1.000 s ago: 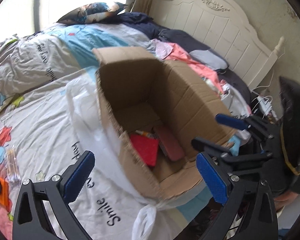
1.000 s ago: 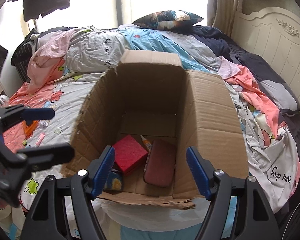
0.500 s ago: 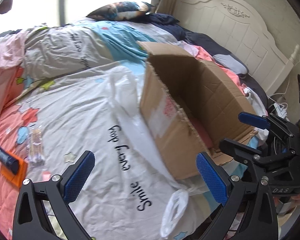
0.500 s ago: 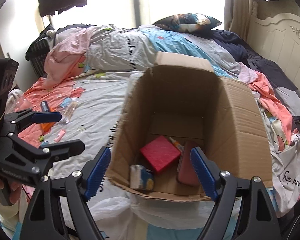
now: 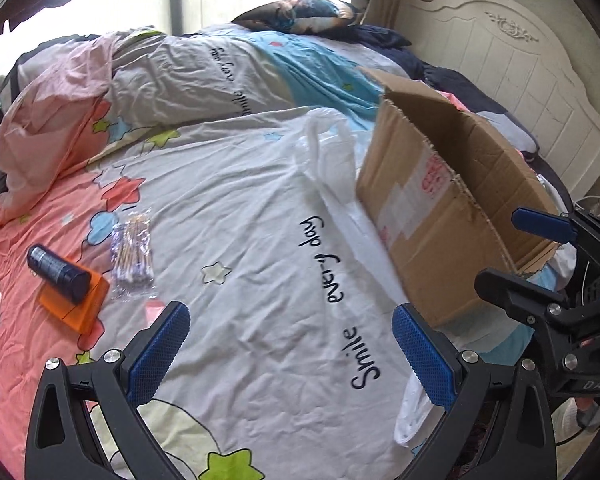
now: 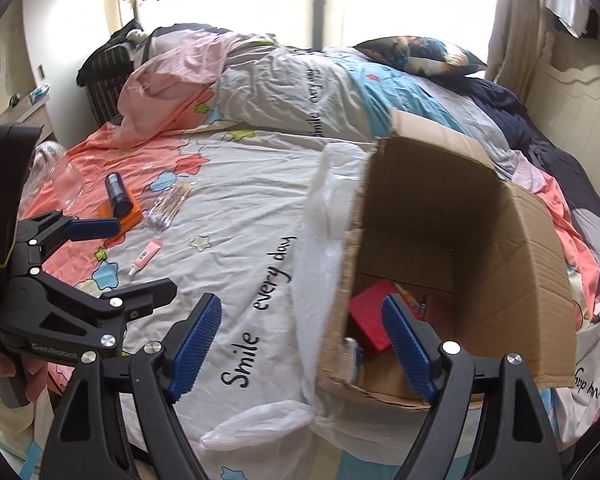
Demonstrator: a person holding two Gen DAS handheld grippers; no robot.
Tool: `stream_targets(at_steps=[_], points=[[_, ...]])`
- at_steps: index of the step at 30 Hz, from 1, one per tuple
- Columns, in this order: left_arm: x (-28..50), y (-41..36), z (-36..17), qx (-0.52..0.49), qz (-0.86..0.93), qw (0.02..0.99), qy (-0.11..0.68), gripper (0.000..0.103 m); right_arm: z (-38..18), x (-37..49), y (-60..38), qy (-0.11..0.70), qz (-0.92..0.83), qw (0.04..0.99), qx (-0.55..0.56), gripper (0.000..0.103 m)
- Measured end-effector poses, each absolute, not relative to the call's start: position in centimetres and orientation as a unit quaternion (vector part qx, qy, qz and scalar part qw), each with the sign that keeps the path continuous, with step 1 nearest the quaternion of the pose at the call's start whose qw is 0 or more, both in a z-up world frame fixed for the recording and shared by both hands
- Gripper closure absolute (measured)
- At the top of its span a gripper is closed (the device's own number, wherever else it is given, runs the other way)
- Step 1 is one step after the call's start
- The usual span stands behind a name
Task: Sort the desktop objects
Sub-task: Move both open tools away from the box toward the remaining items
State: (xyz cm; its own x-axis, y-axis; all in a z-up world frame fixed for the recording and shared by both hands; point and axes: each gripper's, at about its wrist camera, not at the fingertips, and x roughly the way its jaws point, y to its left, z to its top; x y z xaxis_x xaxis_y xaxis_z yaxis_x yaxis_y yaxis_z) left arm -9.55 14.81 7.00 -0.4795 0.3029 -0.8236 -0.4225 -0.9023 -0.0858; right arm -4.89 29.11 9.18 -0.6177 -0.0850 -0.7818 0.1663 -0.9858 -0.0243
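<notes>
My left gripper hangs open and empty over the white quilt, short of the loose items at the left: a dark blue bottle lying on an orange box, a packet of cotton swabs and a pink tube. The cardboard box stands open on the right with a red box and other small things inside. My right gripper is open at the box's near left corner, with nothing between its pads. Seen from the right wrist, the left gripper sits near the pink tube.
A white plastic bag lies under the cardboard box and trails off the bed's front edge. A clear glass stands beyond the orange box. Rumpled bedding and a pillow fill the back, and a white headboard closes the right side.
Both grippers have swung left, away from the box's opening and toward the loose items. The box has slid to the right of both views. The right jaws stand slightly wider.
</notes>
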Motion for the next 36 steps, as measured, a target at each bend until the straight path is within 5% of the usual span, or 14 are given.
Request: stream_targets(at_steps=[36], points=[[-13.2,-5.7,-0.2,-0.511,0.858,0.041,-0.019,0.000,0.1,-12.7,12.4,0.079,-0.833,0.197,0.511,0.023]])
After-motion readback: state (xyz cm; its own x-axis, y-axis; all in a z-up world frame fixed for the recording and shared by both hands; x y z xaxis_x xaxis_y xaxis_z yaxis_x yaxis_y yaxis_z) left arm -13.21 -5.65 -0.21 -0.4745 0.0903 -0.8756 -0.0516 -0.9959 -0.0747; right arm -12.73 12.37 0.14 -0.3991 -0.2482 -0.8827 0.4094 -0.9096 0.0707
